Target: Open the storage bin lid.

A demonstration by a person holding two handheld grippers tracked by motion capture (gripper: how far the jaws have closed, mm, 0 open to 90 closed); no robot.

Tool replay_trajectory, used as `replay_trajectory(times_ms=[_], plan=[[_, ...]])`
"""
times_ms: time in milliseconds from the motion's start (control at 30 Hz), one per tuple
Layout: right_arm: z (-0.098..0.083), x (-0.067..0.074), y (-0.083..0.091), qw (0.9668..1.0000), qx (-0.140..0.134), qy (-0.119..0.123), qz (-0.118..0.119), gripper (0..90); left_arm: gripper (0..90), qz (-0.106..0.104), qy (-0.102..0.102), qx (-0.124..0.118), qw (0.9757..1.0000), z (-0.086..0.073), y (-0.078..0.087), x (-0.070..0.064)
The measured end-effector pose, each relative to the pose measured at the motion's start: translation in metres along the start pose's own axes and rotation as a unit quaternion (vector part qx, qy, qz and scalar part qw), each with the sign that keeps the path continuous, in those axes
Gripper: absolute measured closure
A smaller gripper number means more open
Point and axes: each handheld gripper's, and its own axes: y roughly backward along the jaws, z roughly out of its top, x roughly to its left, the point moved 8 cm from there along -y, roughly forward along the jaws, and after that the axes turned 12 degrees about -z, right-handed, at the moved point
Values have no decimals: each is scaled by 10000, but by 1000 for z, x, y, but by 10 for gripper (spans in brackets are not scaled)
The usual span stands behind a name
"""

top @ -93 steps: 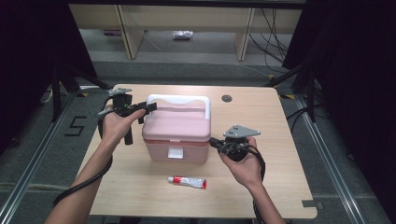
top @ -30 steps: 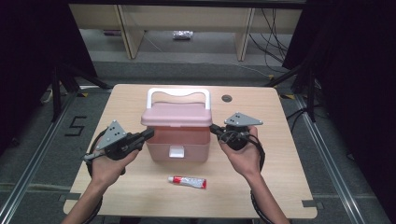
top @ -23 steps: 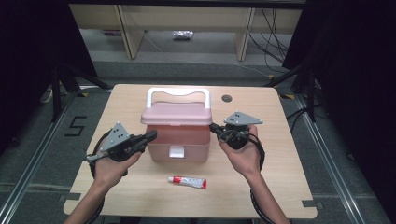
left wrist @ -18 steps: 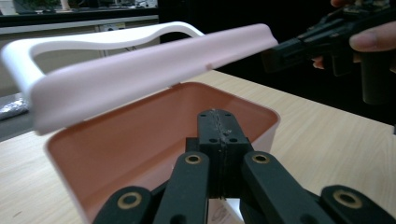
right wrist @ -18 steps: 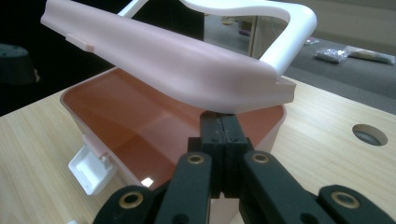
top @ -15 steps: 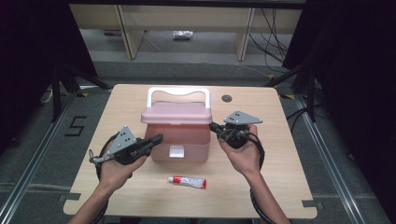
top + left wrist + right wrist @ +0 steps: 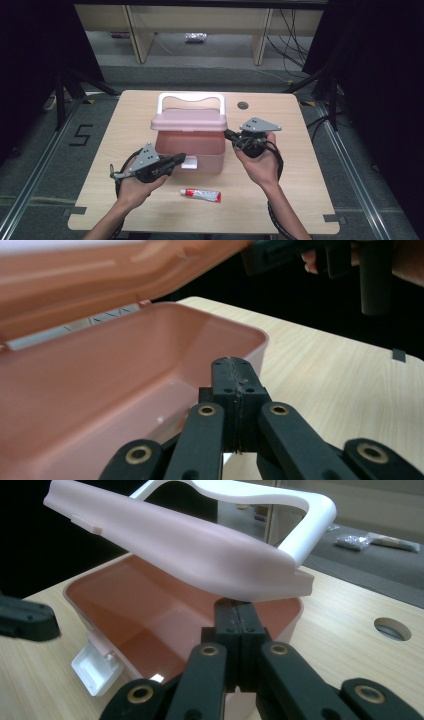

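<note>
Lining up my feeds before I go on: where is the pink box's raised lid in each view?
High view: lid at the centre, over the tub, with the white handle behind it.
Left gripper view: lid across the top left, seen from beneath.
Right gripper view: lid slanting across the upper middle.
Shared landmark: the open pink tub below the lid.

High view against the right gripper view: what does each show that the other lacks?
High view alone: the tube lying on the table in front of the pink box, plus both hands with the left tool and right tool.
Right gripper view alone: the box's empty inside under the raised lid.
Both: the white handle, white latch, table hole.
</note>
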Motion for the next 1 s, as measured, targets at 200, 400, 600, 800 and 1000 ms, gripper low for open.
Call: replay_trajectory(times_ms=[200,400,600,800,1000], plan=[[2,-1,-1,9999,-75,85,-32,900,896,-15,-144,155,9998,-9,-11,-1],[3,0,-1,10000,-43,41,28,900,896,-14,-296,289,9991,-19,-19,0],[5,1,0,10000,-57,-29,16,900,896,32,-356,389,9986,-27,-23,4],[7,0,0,10000,-61,52,0,900,896,41,-340,365,9987,-30,-24,6],[11,-1,-2,9998,-154,-9,-83,900,897,57,-329,394,9987,-31,-23,6]])
